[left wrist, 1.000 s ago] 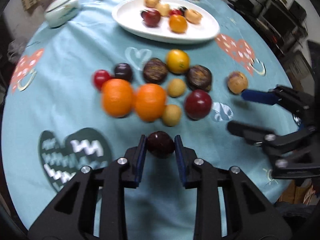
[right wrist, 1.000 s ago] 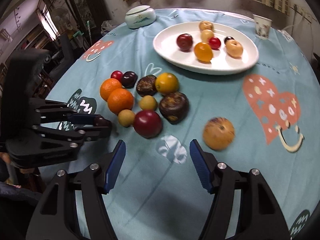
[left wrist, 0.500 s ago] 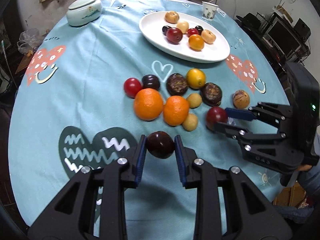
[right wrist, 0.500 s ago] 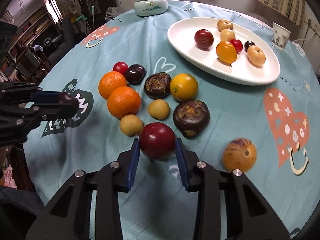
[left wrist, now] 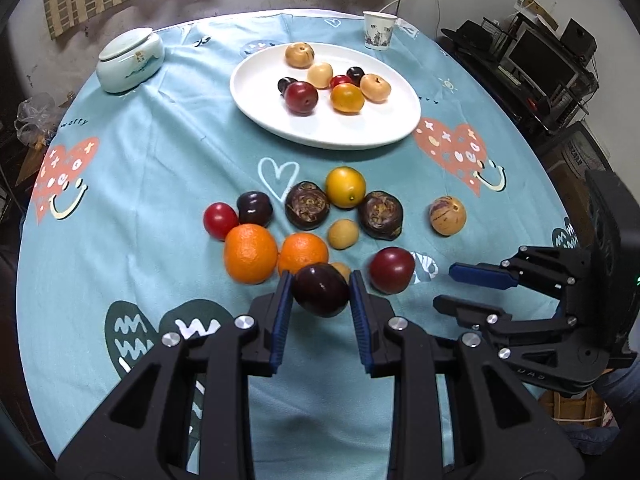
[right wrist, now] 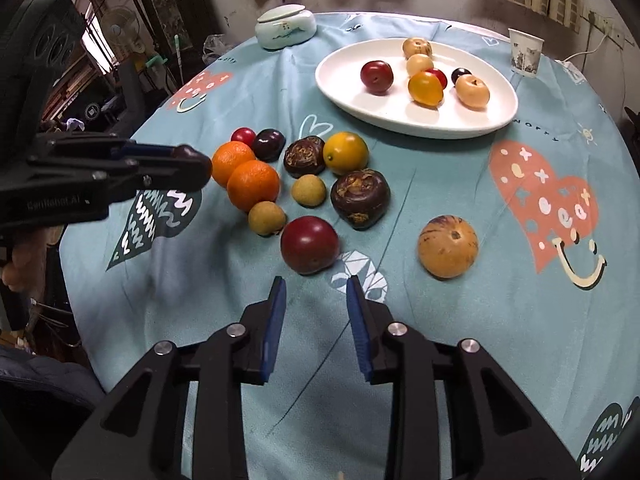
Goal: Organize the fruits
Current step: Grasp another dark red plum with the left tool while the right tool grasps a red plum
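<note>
My left gripper [left wrist: 320, 284] is shut on a dark purple plum [left wrist: 320, 289] and holds it above the cloth; it also shows in the right wrist view [right wrist: 192, 164]. My right gripper [right wrist: 314, 292] is open and empty, its jaws just short of a dark red plum [right wrist: 309, 243], not touching it. That plum also shows in the left wrist view [left wrist: 391, 270], left of the right gripper [left wrist: 460, 288]. A white oval plate [left wrist: 400, 128] at the back holds several fruits. Loose fruit lies mid-table: two oranges [left wrist: 250, 253], a yellow citrus [left wrist: 345, 187], two dark brown fruits [left wrist: 307, 205].
A tan speckled fruit [right wrist: 448, 246] lies alone to the right of the cluster. A lidded ceramic bowl [left wrist: 130, 59] stands at the back left and a paper cup [left wrist: 378, 29] at the back right. The round table's edge [left wrist: 24, 320] drops off at all sides.
My right gripper was around the dark red plum half a second ago; now it has pulled back and the plum lies free on the cloth. The left gripper has risen a little with its plum.
</note>
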{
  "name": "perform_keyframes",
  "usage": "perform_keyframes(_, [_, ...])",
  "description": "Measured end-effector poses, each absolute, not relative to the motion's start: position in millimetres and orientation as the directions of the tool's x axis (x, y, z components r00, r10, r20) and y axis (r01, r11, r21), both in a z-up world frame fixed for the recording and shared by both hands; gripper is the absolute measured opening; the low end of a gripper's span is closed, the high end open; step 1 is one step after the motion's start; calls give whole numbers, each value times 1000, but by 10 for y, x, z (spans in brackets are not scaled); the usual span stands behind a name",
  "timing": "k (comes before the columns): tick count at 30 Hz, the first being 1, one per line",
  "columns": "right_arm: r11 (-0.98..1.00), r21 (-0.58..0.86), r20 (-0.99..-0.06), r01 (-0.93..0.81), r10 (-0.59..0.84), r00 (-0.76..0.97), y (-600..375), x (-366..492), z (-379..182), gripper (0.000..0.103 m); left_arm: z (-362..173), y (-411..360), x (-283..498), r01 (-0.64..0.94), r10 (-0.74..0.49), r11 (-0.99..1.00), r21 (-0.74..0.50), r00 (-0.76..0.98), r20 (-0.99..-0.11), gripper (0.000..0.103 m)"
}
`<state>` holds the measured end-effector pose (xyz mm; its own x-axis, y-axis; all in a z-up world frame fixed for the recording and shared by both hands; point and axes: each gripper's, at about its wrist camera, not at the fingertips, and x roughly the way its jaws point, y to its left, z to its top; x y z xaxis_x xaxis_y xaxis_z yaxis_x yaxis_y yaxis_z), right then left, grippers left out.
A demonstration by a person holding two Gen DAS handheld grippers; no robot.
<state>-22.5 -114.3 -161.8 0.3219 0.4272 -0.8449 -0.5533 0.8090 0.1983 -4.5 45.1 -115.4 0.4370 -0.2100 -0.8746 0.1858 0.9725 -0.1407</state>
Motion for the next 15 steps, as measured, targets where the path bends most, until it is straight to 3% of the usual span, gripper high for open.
perform_keyframes(3, [805,177,-852,-566,413,321,-1003,-166,-1688,36,-1148,484,-81,180,-209,973,-143,437,-875,29])
perform_keyframes(6, [822,141,-857,-552,381,348,-895,-63,-1769,65,-1152,536,-133,167,-204,975,-144,436,-877,29])
perform_keyframes(9, [805,177,-845,-566,419,332,-821,5,-1805,63,-1172,625,-170,139,-191,980,-144,434,-880,29])
perform_keyframes(12, [795,106,-863,-597,372,342,-726,9,-1832,40,-1193,701,-185,112,-180,983,-146,432,-884,29])
perform_keyframes(15, [792,126,-868,-598,380,320,-783,30,-1812,38,-1190,714,-174,106,-183,983,-151,435,-881,29])
